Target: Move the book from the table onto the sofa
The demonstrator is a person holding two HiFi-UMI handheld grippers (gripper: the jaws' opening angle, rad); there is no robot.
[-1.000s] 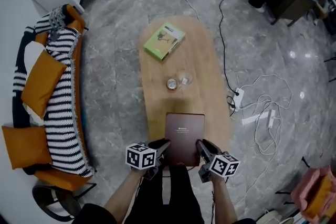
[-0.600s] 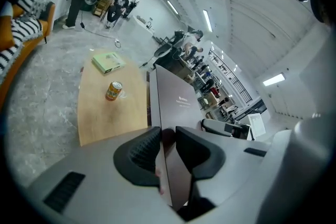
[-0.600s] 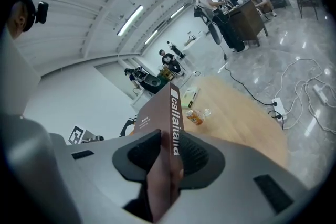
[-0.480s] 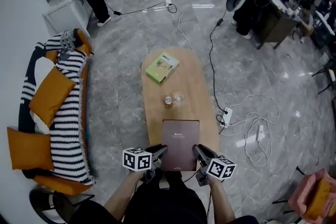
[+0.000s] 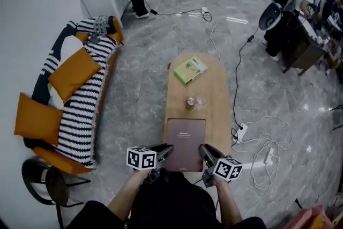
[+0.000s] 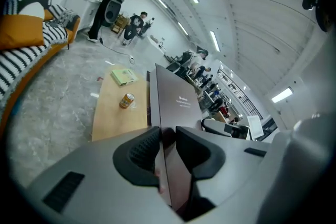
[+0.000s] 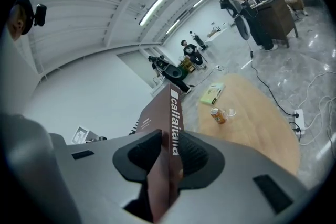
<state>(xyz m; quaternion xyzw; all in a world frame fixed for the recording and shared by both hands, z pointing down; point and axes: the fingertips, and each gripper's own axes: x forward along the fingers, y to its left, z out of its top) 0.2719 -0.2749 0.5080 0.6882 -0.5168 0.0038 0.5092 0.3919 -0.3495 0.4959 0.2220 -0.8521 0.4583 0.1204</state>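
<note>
Sofa [image 5: 80,99] sits off to the person's left, well apart from the wooden surface [image 5: 214,88], so I reckon the left hand leads any swing over there. Brown book [image 5: 185,137] looks lifted clear of the surface right in front of the person, long axis running away from them. Left tongs [image 5: 163,152] are clamped on its near-left corner and right tongs [image 5: 206,153] on the near-right, spine side, and those have just been squeezing in a touch with the book between them.
</note>
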